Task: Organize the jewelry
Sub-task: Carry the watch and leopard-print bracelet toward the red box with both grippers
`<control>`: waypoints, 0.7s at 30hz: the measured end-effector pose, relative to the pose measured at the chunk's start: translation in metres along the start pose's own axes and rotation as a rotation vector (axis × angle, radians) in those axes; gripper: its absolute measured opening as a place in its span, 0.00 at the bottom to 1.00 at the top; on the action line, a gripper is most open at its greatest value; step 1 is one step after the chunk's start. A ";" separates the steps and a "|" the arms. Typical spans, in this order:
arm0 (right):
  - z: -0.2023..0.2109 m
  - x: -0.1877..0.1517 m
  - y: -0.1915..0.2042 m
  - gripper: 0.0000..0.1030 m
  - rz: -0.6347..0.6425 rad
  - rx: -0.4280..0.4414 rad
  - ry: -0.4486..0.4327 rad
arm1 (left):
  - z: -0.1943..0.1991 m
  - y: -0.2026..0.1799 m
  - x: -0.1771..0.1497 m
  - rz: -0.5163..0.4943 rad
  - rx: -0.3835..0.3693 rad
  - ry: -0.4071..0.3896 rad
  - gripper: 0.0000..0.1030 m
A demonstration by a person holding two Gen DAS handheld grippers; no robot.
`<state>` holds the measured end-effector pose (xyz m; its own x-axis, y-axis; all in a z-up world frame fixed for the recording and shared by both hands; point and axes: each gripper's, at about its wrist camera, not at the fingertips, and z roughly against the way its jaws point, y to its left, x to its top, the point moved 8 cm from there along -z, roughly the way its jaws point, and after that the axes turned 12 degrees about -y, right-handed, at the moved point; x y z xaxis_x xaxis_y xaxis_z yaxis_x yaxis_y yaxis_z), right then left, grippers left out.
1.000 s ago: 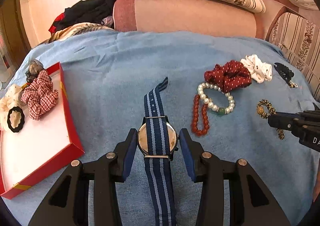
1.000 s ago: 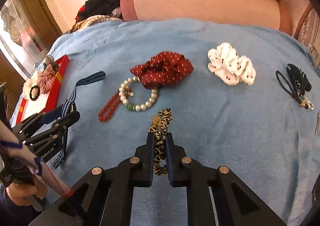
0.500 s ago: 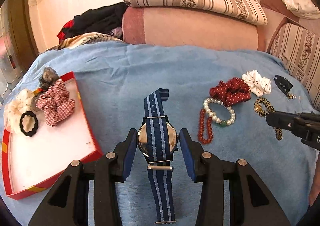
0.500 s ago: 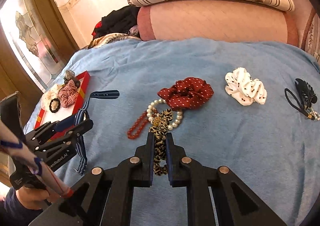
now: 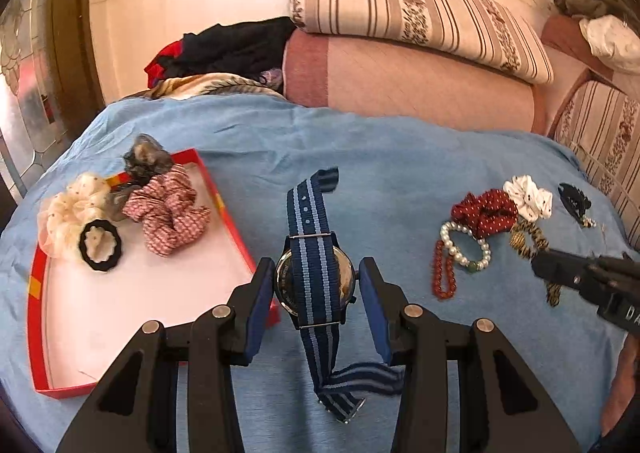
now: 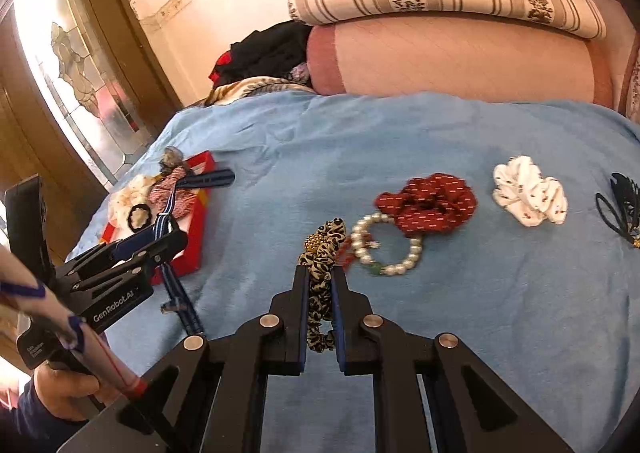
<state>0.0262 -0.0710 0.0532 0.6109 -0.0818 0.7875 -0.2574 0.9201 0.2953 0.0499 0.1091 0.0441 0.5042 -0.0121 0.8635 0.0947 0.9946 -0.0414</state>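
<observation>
My left gripper (image 5: 316, 281) is shut on a watch (image 5: 314, 281) with a blue striped strap and holds it above the blue cover, just right of the red tray (image 5: 36, 317). The strap hangs loose below. The tray holds a cream scrunchie (image 5: 72, 209), a red checked scrunchie (image 5: 168, 209) and a grey one (image 5: 146, 161). My right gripper (image 6: 320, 273) is shut on a leopard-print scrunchie (image 6: 322, 253), lifted near the pearl bracelet (image 6: 386, 249). The left gripper also shows in the right wrist view (image 6: 160, 249).
On the blue cover (image 6: 500, 313) lie a red dotted scrunchie (image 6: 430, 203), a red bead bracelet (image 5: 444, 273), a white scrunchie (image 6: 528, 195) and a black hair clip (image 6: 624, 205). Pillows (image 5: 420, 65) and clothes (image 5: 224, 49) lie behind. A door (image 6: 80, 65) is at left.
Both grippers have lifted their items off the cover. The left one has moved the watch toward the tray. The right one has carried the leopard scrunchie left, over the bracelets.
</observation>
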 end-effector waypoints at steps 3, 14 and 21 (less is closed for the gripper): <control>-0.002 -0.001 0.018 0.11 -0.002 0.017 0.004 | 0.005 0.014 0.004 0.014 0.014 -0.011 0.41; -0.020 0.008 0.114 0.11 0.084 0.108 0.013 | 0.027 0.095 0.011 0.095 0.124 -0.047 0.41; -0.037 0.009 0.159 0.11 0.120 0.152 0.032 | 0.040 0.140 0.011 0.162 0.175 -0.058 0.41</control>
<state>0.0190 0.0886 0.0871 0.5918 0.0389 0.8052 -0.4380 0.8540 0.2807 0.0344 0.2520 0.0674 0.4498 0.1501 0.8804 -0.1360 0.9858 -0.0986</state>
